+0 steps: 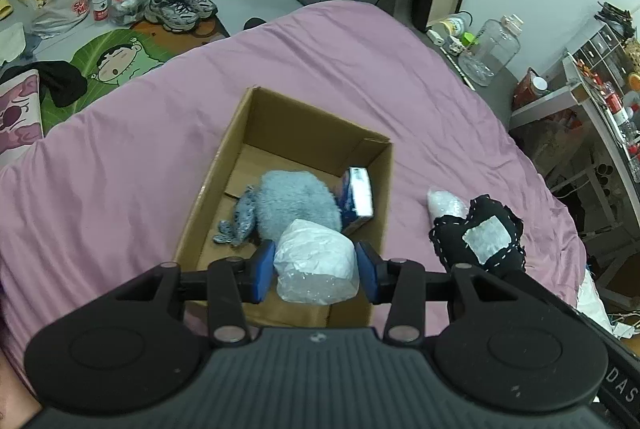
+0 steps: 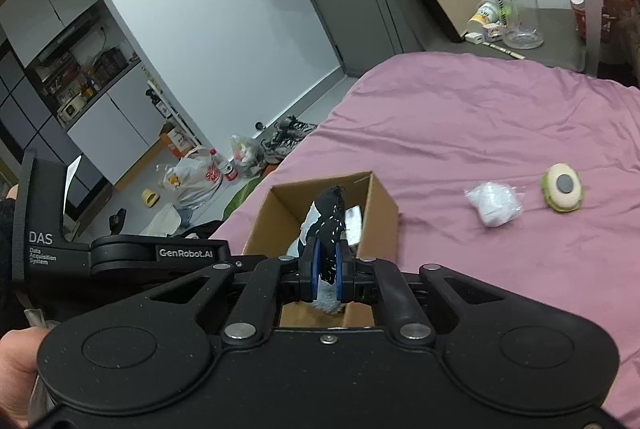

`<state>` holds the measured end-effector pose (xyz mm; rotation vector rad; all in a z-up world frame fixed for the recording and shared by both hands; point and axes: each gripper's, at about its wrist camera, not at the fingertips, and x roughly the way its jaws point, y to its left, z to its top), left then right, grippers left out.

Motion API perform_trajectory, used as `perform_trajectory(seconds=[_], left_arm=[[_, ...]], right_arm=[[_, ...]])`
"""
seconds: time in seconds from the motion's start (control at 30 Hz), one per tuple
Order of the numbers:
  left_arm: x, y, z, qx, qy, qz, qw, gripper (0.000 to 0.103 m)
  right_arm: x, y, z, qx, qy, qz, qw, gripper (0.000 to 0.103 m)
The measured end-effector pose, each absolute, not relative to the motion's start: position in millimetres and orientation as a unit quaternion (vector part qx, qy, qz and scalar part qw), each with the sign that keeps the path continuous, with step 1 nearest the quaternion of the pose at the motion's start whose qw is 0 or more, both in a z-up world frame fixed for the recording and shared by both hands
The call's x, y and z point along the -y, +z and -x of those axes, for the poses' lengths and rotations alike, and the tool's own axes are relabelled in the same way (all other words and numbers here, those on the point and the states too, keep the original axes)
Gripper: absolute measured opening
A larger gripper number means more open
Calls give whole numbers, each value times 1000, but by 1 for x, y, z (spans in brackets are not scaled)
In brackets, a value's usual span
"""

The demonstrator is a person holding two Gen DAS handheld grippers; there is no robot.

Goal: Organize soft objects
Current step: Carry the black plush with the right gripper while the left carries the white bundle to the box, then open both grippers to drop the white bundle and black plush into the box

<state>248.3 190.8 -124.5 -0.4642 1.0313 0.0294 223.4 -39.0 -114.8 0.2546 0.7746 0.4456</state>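
Note:
An open cardboard box (image 1: 224, 165) sits on the pink bed. It holds a grey fluffy plush (image 1: 296, 201), a grey knitted piece (image 1: 240, 219) and a blue-white packet (image 1: 358, 197). My left gripper (image 1: 316, 265) is shut on a white plastic-wrapped bundle (image 1: 314, 253), held over the box's near end. My right gripper (image 2: 326, 269) is shut on a black cloth with white stitching (image 2: 332, 221), hanging above the box (image 2: 380, 205). In the left wrist view that black cloth (image 1: 480, 233) hangs just right of the box. A second white bundle (image 2: 494, 203) and a round green-cream pad (image 2: 562, 189) lie on the sheet.
The pink bedsheet (image 1: 120, 157) spreads around the box. On the floor beyond the bed lie sneakers (image 1: 180, 5), plastic bags (image 1: 60, 5) and a green cartoon mat (image 1: 116, 61). A clear jug (image 1: 496, 45) and a cluttered shelf (image 1: 600, 69) stand to the right.

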Motion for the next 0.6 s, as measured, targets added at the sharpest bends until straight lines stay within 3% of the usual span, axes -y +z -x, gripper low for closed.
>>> perform_trajectory(seconds=[0.43, 0.6], left_arm=[[-216, -140, -254, -498, 55, 233, 834, 50], [-214, -139, -254, -498, 55, 229, 834, 50]], right_arm=[[17, -128, -229, -393, 221, -122, 884, 8], [19, -136, -231, -418, 215, -129, 873, 20]])
